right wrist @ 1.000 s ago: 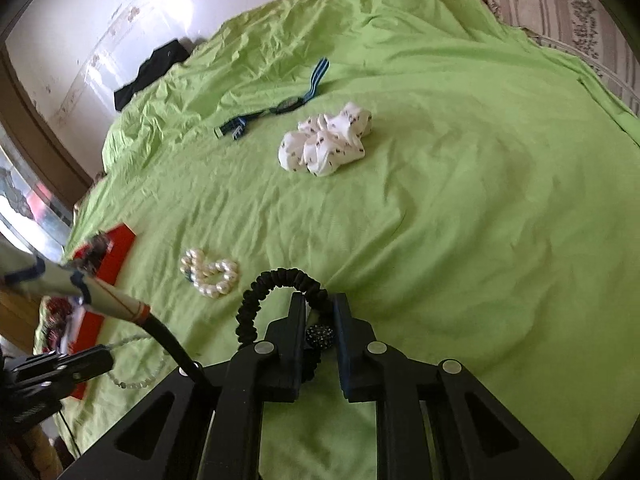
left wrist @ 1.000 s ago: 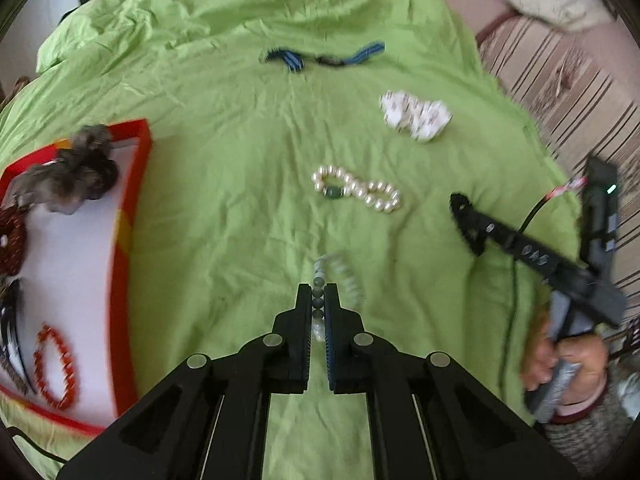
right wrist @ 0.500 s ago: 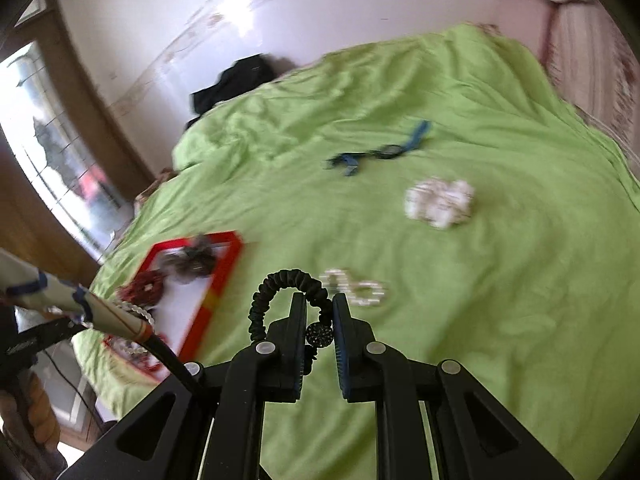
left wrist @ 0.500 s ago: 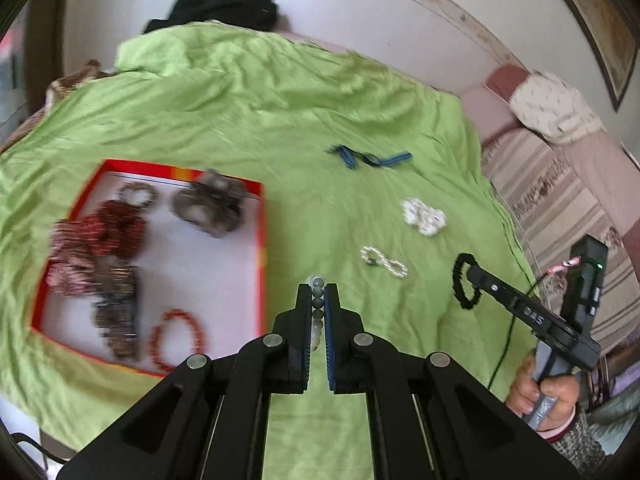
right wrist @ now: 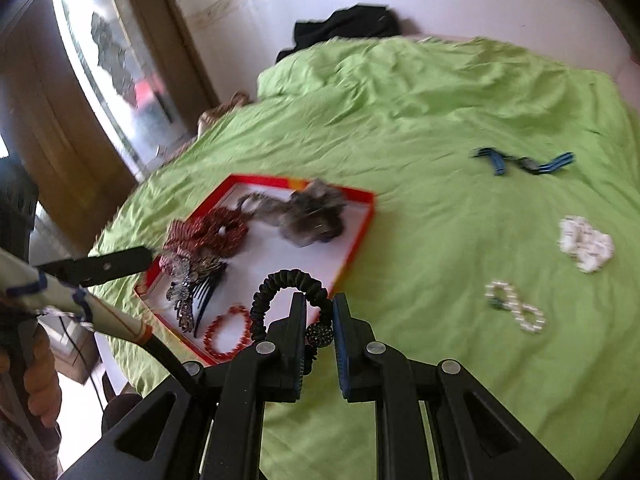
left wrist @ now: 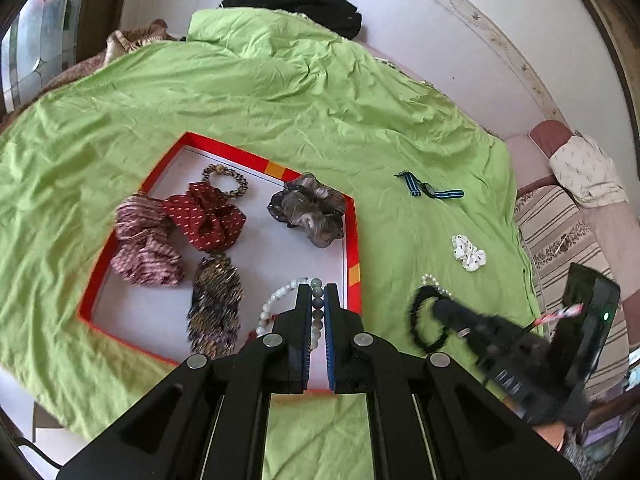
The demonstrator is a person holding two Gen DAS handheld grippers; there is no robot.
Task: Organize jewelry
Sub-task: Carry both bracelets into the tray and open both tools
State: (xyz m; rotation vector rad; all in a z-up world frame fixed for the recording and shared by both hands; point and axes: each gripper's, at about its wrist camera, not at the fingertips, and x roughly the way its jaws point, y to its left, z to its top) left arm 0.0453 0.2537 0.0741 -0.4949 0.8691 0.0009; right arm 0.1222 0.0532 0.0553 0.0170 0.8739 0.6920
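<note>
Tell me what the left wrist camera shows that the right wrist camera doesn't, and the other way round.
Only the left wrist view shows the pale bead bracelet pinched in the left claw, and the striped sofa. Only the right wrist view shows the window, the red bead bracelet in the tray and the dark comb. Both show the red tray, the black hair tie in the right claw, the pearl bracelet, the white scrunchie and the blue strap.

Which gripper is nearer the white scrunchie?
Right. The right gripper is just below the white scrunchie, while the left gripper hangs farther away, over the red tray.
</note>
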